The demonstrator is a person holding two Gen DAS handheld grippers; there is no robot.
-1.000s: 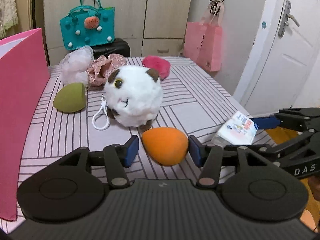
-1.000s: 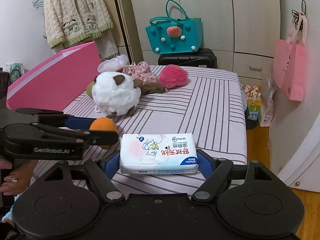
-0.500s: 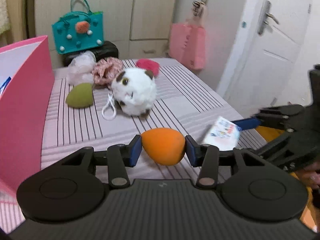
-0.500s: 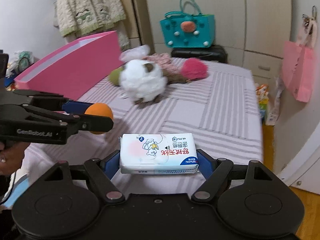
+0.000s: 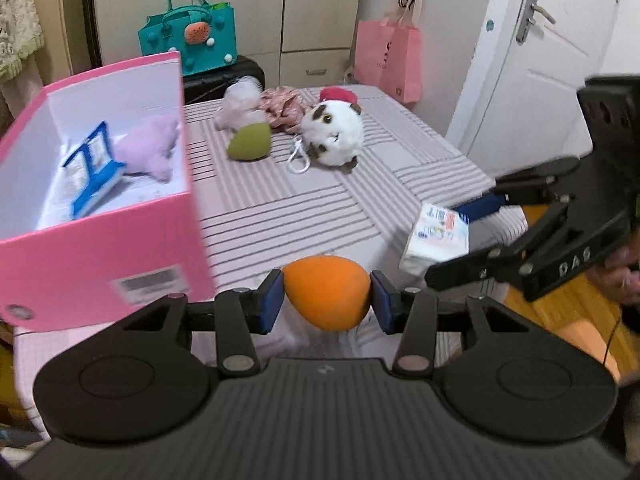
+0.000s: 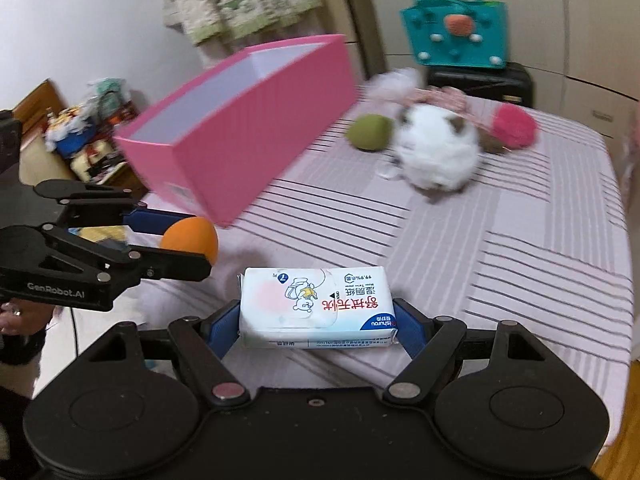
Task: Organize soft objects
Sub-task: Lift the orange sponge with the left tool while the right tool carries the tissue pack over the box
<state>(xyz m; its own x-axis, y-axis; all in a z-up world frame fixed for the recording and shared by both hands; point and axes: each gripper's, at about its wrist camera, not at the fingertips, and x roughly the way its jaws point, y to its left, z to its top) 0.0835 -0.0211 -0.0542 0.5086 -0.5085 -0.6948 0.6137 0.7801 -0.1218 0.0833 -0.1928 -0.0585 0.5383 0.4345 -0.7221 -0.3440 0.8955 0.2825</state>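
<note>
My left gripper (image 5: 326,300) is shut on an orange egg-shaped sponge (image 5: 327,297), held above the bed's near edge; it also shows in the right wrist view (image 6: 192,238). My right gripper (image 6: 316,326) is shut on a white tissue pack (image 6: 316,307), also seen in the left wrist view (image 5: 438,238). A pink open box (image 5: 100,216) stands at the left and holds a lilac plush (image 5: 150,148) and a blue-and-white pack (image 5: 90,172). A white plush (image 5: 334,136), a green sponge (image 5: 250,146) and a red puff (image 5: 338,94) lie on the striped bed (image 5: 320,200).
A pale mesh puff (image 5: 238,102) and a floral fabric pouch (image 5: 282,106) lie at the bed's far end. A teal bag (image 5: 188,38) sits on a black case behind. A pink paper bag (image 5: 390,60) hangs at the right near a white door (image 5: 532,80).
Both grippers have lifted and drawn back with their objects. The left view now looks down into the pink box, which has come closer in both views.
</note>
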